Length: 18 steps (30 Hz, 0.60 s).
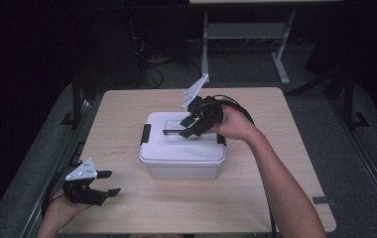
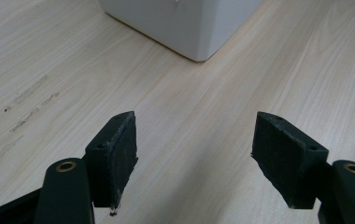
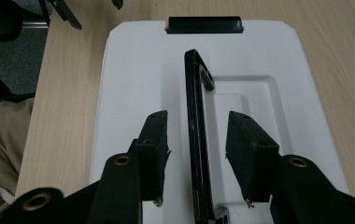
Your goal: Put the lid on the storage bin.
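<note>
- your right gripper [image 3: 196, 154]: its two black padded fingers [image 3: 154, 144] stand either side of the thin black carry handle [image 3: 195, 126] of the white lidded plastic storage box [image 3: 133, 79]; a gap shows between each pad and the handle, so the grip is released, nothing pinched.
- the handle stands raised on edge between those pads, running away from you along the middle of the lid, its far end bending down into the lid's shallow rectangular recess.
- in the high view that gripper [image 1: 189, 130] hovers low over the lid, tilted down, your right hand [image 1: 233, 123] behind it and the forearm coming in from the lower right.
- a black latch clip [image 1: 145, 134] sits on the box's left end.
- the box [image 1: 176, 158] rests near the middle of the pale wooden table [image 1: 276, 163], lid on.
- your left gripper [image 2: 194, 154]: jaws apart, nothing between them, bare tabletop below.
- it [image 1: 108, 183] rests at the table's front left corner, well apart from the box, pointing toward it; one lower box corner [image 2: 199, 42] shows ahead.
</note>
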{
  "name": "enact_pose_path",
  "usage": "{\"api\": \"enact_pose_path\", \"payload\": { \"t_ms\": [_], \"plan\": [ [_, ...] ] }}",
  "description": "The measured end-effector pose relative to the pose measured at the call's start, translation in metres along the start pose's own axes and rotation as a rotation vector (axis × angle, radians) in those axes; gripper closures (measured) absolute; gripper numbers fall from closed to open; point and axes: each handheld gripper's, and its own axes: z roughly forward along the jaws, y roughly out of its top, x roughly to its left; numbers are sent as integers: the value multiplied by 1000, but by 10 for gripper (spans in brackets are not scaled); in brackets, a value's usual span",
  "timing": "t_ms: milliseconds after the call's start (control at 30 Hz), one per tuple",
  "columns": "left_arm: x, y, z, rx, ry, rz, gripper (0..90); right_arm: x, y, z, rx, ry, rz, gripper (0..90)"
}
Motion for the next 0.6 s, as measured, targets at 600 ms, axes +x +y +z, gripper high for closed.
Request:
{"api": "enact_pose_path", "payload": {
  "t_ms": [600],
  "plan": [
    [-1,0,3,4,-2,3,305,7,-6,-17,14,-31,2,508]
  ]
}}
